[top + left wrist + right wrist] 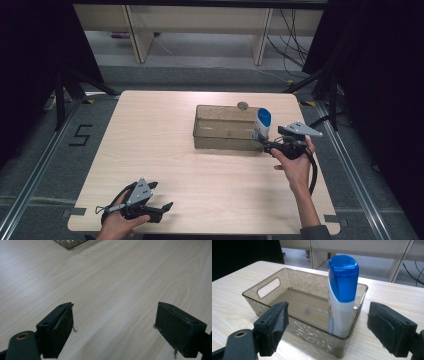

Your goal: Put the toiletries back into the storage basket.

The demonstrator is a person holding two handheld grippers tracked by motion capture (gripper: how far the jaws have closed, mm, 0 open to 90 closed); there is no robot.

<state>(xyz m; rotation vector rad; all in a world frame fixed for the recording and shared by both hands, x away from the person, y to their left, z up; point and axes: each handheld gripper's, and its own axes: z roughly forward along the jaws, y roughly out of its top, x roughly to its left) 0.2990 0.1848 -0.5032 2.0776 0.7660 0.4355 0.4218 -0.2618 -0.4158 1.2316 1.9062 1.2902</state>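
bottle (342,302) upright in near-right corner of bin (265,281) | our right gripper (327,332) nearer, jaws apart, bottle straight ahead between them | left gripper (113,327) open, idle over table (120,277)

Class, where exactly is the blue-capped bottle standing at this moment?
The blue-capped bottle stands upright inside the clear tub, in its corner nearest the open right gripper; in the high view that is the tub's right end.
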